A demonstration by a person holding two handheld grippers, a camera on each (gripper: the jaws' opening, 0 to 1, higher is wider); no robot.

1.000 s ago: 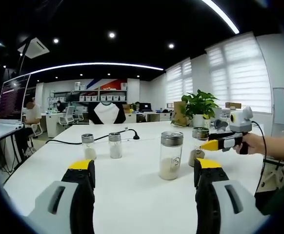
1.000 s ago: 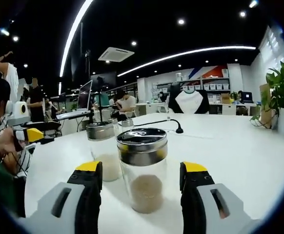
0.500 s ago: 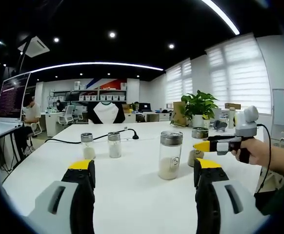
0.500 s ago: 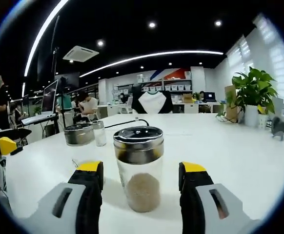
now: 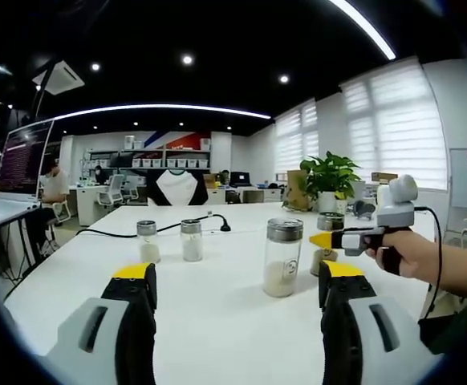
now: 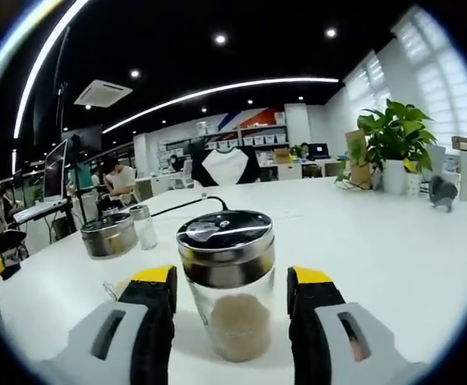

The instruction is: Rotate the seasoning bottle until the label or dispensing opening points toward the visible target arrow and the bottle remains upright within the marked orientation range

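Office background, white worktop (image 6: 394, 265). Seasoning bottle (image 6: 227, 281) upright between jaws of right hand-held gripper (image 6: 229, 282), jaws apart, straddling for twist; no contact seen. Left hand-held gripper (image 5: 235, 281) jaws apart, idle; tall jar (image 5: 282, 257) at 1 o'clock. Versus 1 s ago: bottle lid nearer, larger. Target arrow not discernible.

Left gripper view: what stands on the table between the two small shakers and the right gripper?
In the left gripper view, one tall glass seasoning bottle with pale grains stands upright between the small shakers and the right gripper; otherwise bare white table.
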